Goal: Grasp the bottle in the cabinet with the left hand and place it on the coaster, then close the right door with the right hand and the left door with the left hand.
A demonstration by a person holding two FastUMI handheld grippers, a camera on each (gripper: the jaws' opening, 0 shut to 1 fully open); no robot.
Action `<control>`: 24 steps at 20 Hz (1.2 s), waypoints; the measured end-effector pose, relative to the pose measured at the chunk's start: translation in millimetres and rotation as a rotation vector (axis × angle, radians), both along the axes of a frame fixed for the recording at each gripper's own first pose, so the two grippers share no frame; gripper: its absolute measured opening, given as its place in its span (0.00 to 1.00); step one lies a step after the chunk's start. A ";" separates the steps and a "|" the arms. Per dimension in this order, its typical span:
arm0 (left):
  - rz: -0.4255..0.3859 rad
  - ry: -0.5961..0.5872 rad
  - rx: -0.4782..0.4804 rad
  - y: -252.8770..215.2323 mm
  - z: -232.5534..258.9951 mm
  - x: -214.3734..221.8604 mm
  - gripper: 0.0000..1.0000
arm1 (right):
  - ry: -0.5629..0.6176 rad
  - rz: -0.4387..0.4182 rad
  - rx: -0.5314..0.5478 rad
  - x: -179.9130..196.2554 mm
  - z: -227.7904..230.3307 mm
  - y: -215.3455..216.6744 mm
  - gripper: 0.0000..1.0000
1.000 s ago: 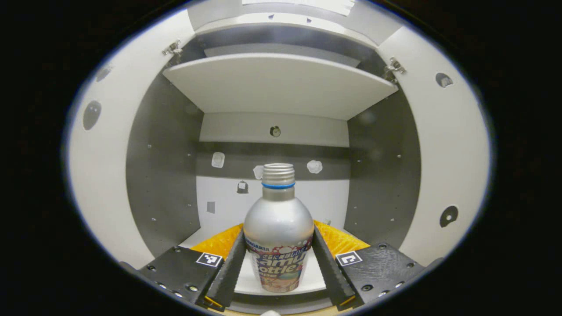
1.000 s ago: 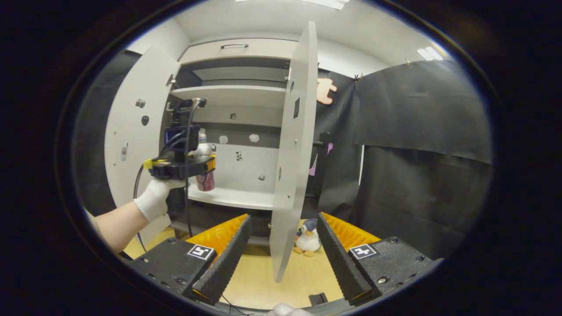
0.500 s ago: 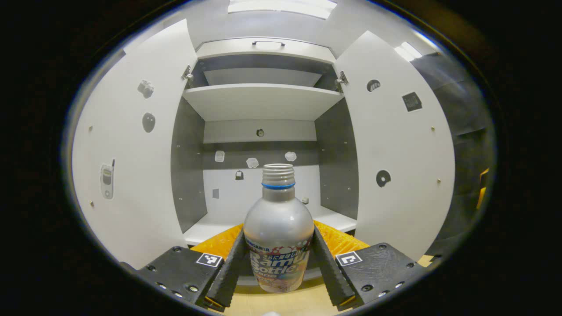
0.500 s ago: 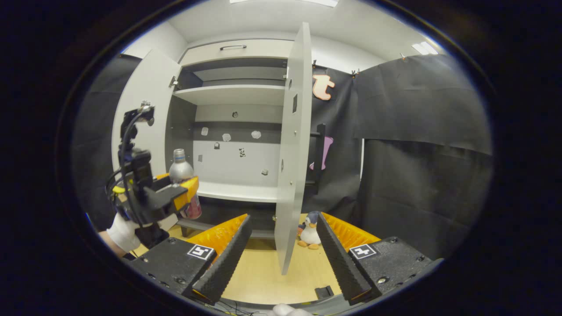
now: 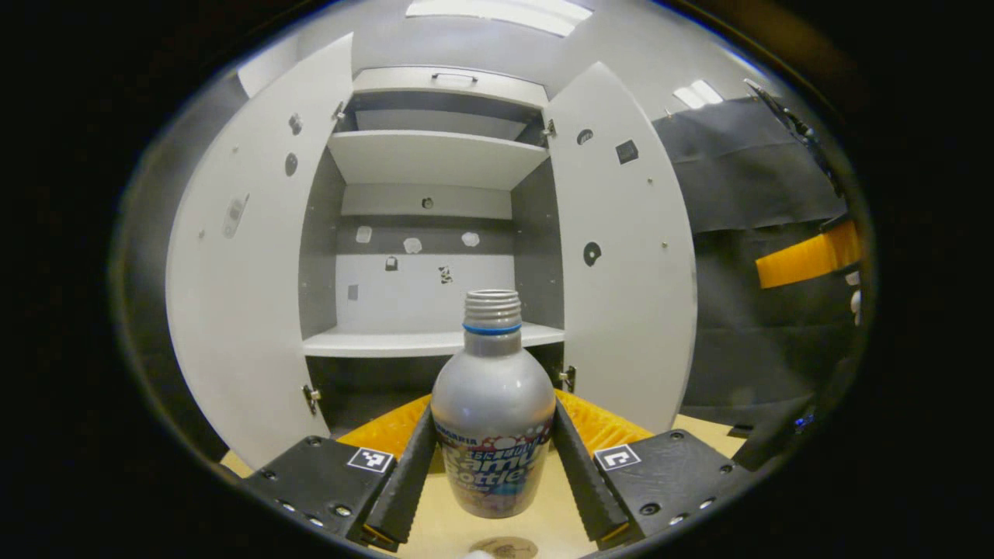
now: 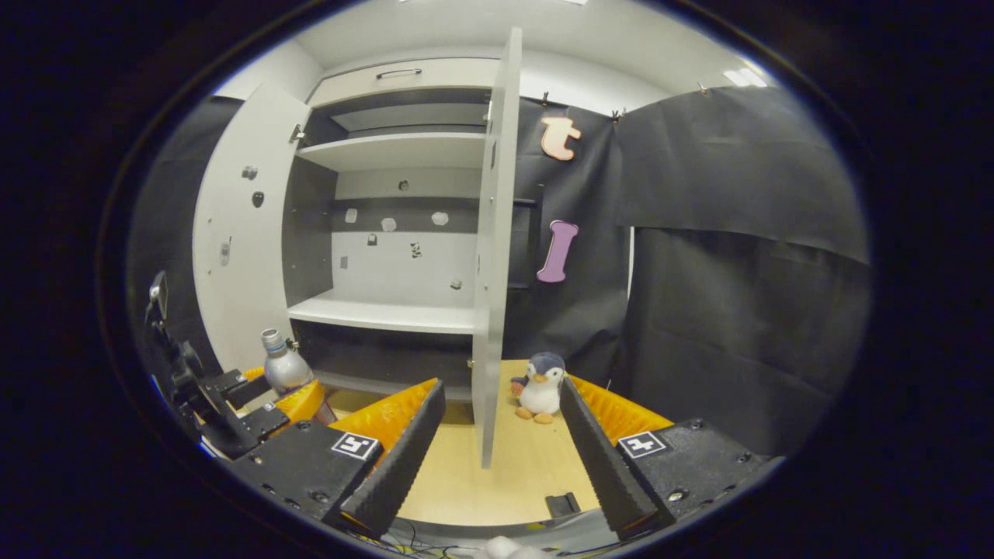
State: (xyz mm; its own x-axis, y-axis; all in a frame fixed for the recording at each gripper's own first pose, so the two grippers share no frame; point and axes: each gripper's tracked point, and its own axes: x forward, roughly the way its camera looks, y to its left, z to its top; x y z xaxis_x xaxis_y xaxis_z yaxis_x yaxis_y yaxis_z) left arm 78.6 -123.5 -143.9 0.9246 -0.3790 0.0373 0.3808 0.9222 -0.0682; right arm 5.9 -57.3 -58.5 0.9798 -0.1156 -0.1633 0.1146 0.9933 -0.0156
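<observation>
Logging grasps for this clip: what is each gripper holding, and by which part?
Left gripper holds the bottle by its lower labelled body. Right gripper holds nothing.

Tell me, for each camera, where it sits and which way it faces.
Left gripper view: rides on the left tool, facing the open cabinet head-on; its own two fingers clamp the bottle.
Right gripper view: rides on the right tool, looking at the right door edge-on, a penguin toy beside it; its own fingers stand apart.
Both views share the cabinet, the bottle and both doors.
</observation>
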 end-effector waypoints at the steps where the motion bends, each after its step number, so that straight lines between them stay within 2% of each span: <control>1: 0.006 0.010 0.002 1.5 -11.4 -3.0 0.83 | 0.006 -0.006 -0.005 0.0 -1.6 -3.2 0.98; 3: 0.017 0.027 0.002 4.3 -38.3 -10.2 0.83 | 0.019 -0.012 -0.015 -0.1 -4.5 -6.2 0.98; 4: 0.010 0.023 -0.008 2.3 -51.2 -14.2 0.79 | 0.032 -0.010 -0.014 0.1 -6.4 -5.6 0.98; 6: 0.007 0.023 -0.017 0.9 -78.4 -20.0 0.83 | 0.039 0.001 -0.008 -1.1 -3.8 -2.3 0.98; 8: -0.008 0.044 0.010 -5.3 -110.8 -27.0 0.83 | 0.036 -0.001 -0.012 -1.2 -1.5 -2.3 0.98; 9: -0.022 0.056 0.027 -8.8 -127.6 -28.5 0.79 | 0.041 0.000 -0.017 -0.8 -2.0 -1.9 0.98; 10: -0.028 0.072 0.046 -10.5 -142.1 -28.6 0.83 | 0.046 0.001 -0.020 -0.3 -2.3 -1.5 0.98; 11: -0.032 0.075 0.052 -12.3 -153.4 -28.4 0.79 | 0.053 0.003 -0.024 -1.9 -2.9 -0.5 0.98; 12: -0.035 0.080 0.067 -13.4 -164.0 -27.0 0.83 | 0.057 0.008 -0.030 -2.7 -3.7 1.2 0.98; 13: -0.042 0.093 0.077 -15.3 -174.6 -26.7 0.79 | 0.066 0.010 -0.041 -3.5 -4.7 1.2 0.98; 14: -0.044 0.094 0.079 -16.6 -181.2 -25.4 0.83 | 0.075 0.007 -0.054 -4.9 -5.2 0.1 0.98; 15: -0.049 0.089 0.077 -17.7 -184.0 -24.9 0.79 | 0.078 0.006 -0.063 -5.9 -4.1 -0.4 0.98; 19: -0.045 0.073 0.074 -18.4 -191.0 -19.7 0.79 | 0.084 0.018 -0.094 -7.9 -0.4 6.0 0.97; 20: -0.043 0.076 0.075 -18.0 -193.8 -19.3 0.83 | 0.089 0.024 -0.092 -8.6 -1.6 8.0 0.98; 22: -0.053 0.098 0.050 -17.8 -199.4 -21.1 0.79 | 0.096 0.032 -0.077 -8.7 -1.4 12.4 0.98; 24: -0.055 0.116 0.045 -16.8 -203.1 -23.4 0.85 | 0.096 0.037 -0.076 -7.5 -1.4 15.4 0.98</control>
